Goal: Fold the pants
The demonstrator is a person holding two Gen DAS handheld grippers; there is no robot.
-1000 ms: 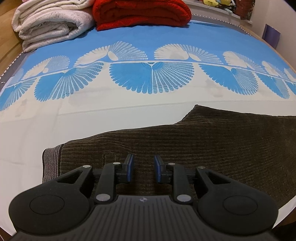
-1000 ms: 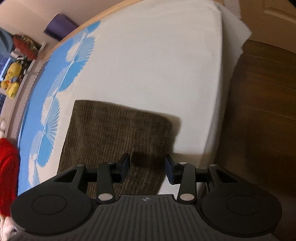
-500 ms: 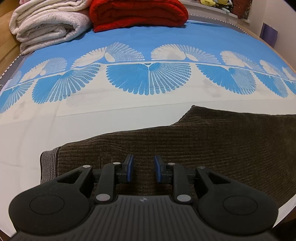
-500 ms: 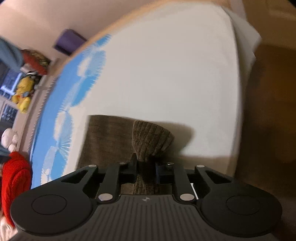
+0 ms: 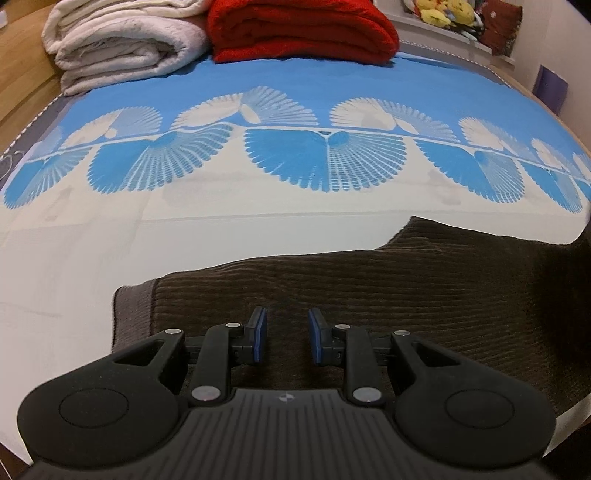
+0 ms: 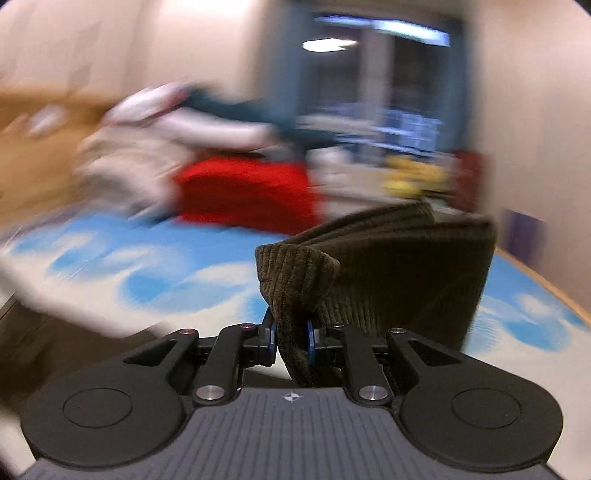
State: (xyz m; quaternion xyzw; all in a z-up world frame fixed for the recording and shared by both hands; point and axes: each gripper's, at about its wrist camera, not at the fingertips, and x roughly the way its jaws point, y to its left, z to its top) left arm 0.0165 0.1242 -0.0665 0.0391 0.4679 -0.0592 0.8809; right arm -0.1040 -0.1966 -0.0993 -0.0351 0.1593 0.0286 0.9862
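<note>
Dark brown corduroy pants [image 5: 406, 288] lie flat across the near side of the bed, waistband at the left. My left gripper [image 5: 284, 338] hovers just over the waist end. It is open, its blue pads [image 5: 260, 336] are apart, and only flat fabric shows below the gap. At the right edge of the left wrist view the far end of the pants rises off the bed. My right gripper [image 6: 291, 338] is shut on a bunched end of the pants [image 6: 388, 277]. It holds that end in the air, with the cloth draping back to the right. The right wrist view is motion-blurred.
The bed cover [image 5: 295, 92] is blue with white fan patterns, then plain white nearer me. A folded white blanket [image 5: 122, 44] and a red blanket [image 5: 303, 29] lie at the head of the bed. Plush toys [image 5: 443, 14] sit on a ledge behind.
My right gripper shut on the leg end of the pants, lifted it and swung round, so its view now faces the head of the bed. My left gripper shifted slightly, still open.
</note>
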